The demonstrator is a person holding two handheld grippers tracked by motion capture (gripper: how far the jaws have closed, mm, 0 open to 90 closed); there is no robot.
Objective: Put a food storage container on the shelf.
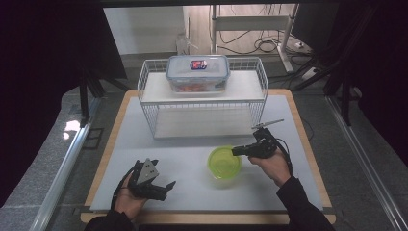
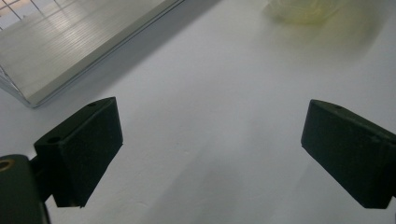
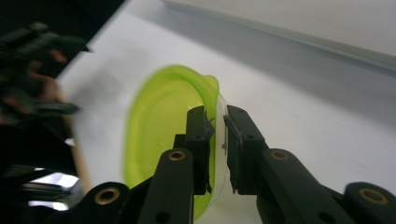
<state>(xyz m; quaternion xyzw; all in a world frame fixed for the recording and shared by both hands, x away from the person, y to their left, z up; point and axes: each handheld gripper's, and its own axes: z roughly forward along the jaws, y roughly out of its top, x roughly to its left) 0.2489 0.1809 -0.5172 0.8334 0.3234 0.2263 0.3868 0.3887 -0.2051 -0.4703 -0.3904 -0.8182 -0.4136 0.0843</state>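
A translucent green bowl stands on the white mat in front of the wire rack. My right gripper reaches in from the bowl's right side. In the right gripper view its jaws stand close together on the bowl's thin rim, one pad inside the wall and one outside, so my right gripper is shut on the bowl. My left gripper rests low at the mat's front left, well apart from the bowl. Nothing lies between the wide-apart jaws of my left gripper, which is open.
A white wire rack stands at the back of the mat; on its upper shelf sits a clear lidded container with orange contents. The rack's lower shelf lies ahead of the left gripper, and a pale patch of the bowl beyond it.
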